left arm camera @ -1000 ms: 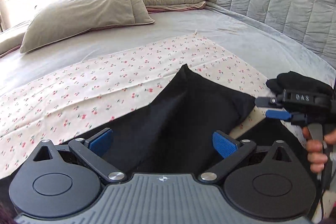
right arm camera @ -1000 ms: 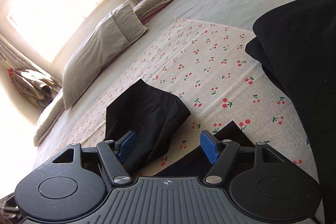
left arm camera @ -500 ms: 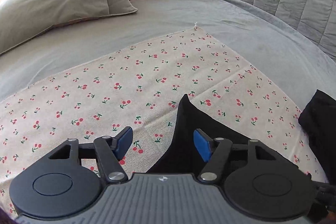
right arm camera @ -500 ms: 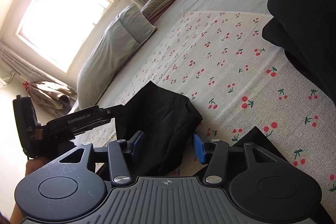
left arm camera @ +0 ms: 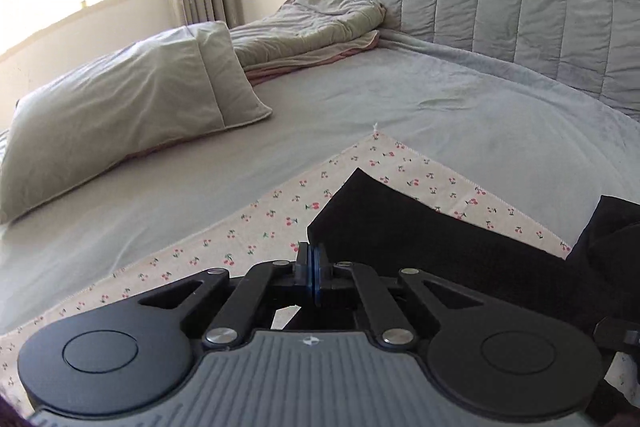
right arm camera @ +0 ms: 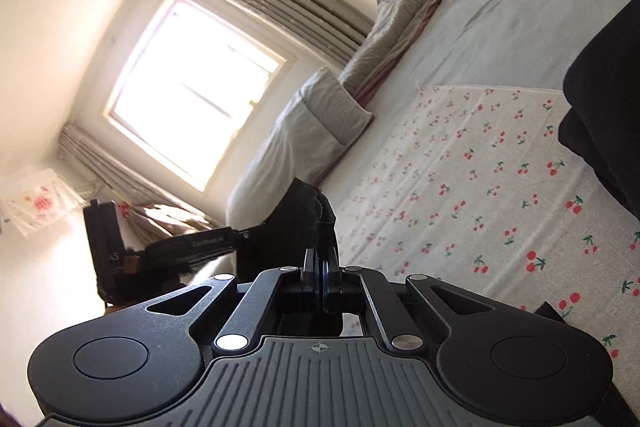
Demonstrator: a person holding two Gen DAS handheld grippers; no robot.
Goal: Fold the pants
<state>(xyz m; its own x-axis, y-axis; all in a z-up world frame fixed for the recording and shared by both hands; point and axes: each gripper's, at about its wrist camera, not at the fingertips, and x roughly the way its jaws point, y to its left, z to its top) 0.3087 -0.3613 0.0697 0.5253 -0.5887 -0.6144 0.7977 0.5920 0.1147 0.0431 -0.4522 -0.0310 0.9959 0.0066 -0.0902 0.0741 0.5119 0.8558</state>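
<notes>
- The left hand-held gripper (left arm camera: 312, 263) has just pinched together on an edge of the black pants (left arm camera: 432, 243); its blue pads meet with cloth at their side.
- The right hand-held gripper (right arm camera: 320, 267) has likewise just clamped a raised fold of the pants (right arm camera: 308, 211).
- The pants lie on the cherry-print cloth (right arm camera: 460, 163), which covers the grey bed (left arm camera: 400, 99).
- A pillow (left arm camera: 132, 99) lies beyond, below the window (right arm camera: 192, 91).
</notes>
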